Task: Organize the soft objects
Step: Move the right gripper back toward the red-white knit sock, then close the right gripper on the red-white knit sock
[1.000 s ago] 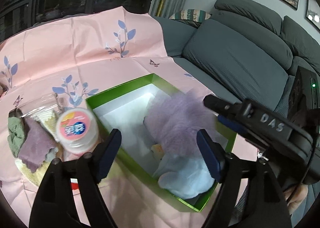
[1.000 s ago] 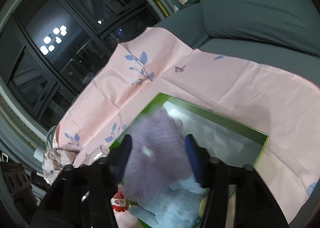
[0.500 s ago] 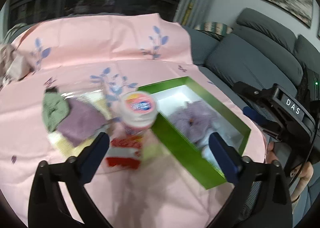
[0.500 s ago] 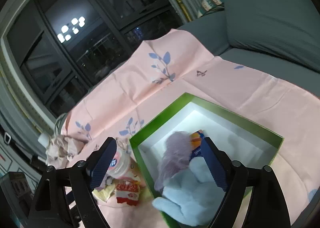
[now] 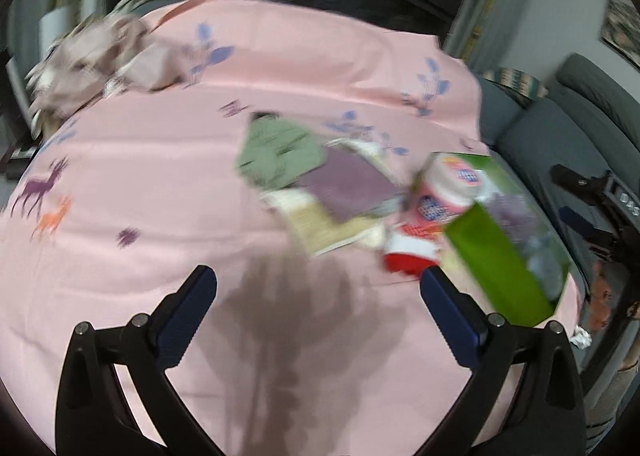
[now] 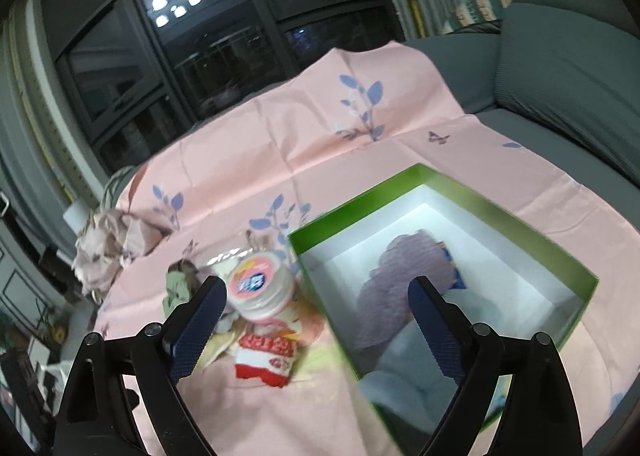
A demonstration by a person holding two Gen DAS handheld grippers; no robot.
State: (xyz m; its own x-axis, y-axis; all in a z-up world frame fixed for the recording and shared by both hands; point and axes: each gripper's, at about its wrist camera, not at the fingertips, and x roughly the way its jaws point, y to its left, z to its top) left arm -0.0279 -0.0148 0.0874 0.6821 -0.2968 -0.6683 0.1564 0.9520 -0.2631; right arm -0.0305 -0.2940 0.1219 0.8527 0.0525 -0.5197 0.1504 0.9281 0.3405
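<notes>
A green box (image 6: pixel 440 180) with a white inside stands on the pink tablecloth (image 5: pixel 160 196). In it lie a purple fluffy piece (image 6: pixel 404 268) and a light blue plush (image 6: pixel 404 376). Left of the box (image 5: pixel 492 256) a pile holds a green cloth (image 5: pixel 280 152), a purple cloth (image 5: pixel 348 184) and a cream cloth (image 5: pixel 316 220). My left gripper (image 5: pixel 316 280) hangs open over bare tablecloth, short of the pile. My right gripper (image 6: pixel 316 288) is over the box's near left corner, its jaws opening with nothing between them.
A pink-lidded tub (image 6: pixel 260 288) and a red-and-white packet (image 6: pixel 266 356) sit between pile and box. A crumpled beige cloth (image 5: pixel 100 60) lies at the table's far left edge. A grey sofa (image 6: pixel 560 76) runs along the right, dark windows behind.
My right gripper let go of the purple fluffy piece, which now lies in the box, and drew back. My left gripper opened wider and swung left from the box toward the cloth pile.
</notes>
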